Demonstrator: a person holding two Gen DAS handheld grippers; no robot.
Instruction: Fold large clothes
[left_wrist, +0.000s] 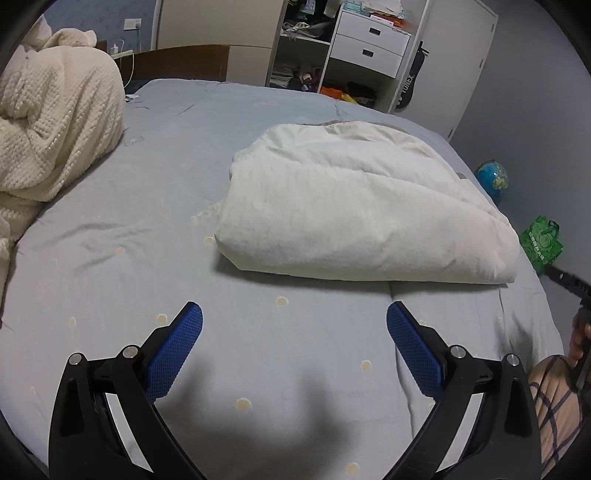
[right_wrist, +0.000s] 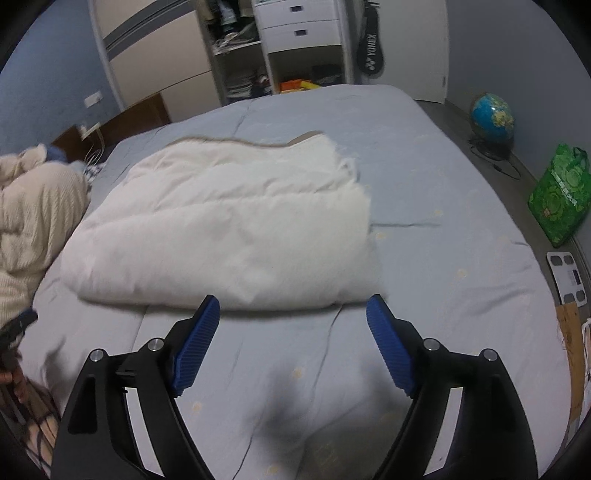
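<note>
A white padded garment lies folded into a thick rectangle on the grey-blue bed sheet. It also shows in the right wrist view, just beyond the fingertips. My left gripper is open and empty, held above the sheet short of the garment's near edge. My right gripper is open and empty, close to the garment's near folded edge. The right gripper's body shows at the right edge of the left wrist view.
A cream knitted blanket is heaped at the bed's left side. Shelves and white drawers stand behind the bed. A globe, a green bag and a scale are on the floor to the right.
</note>
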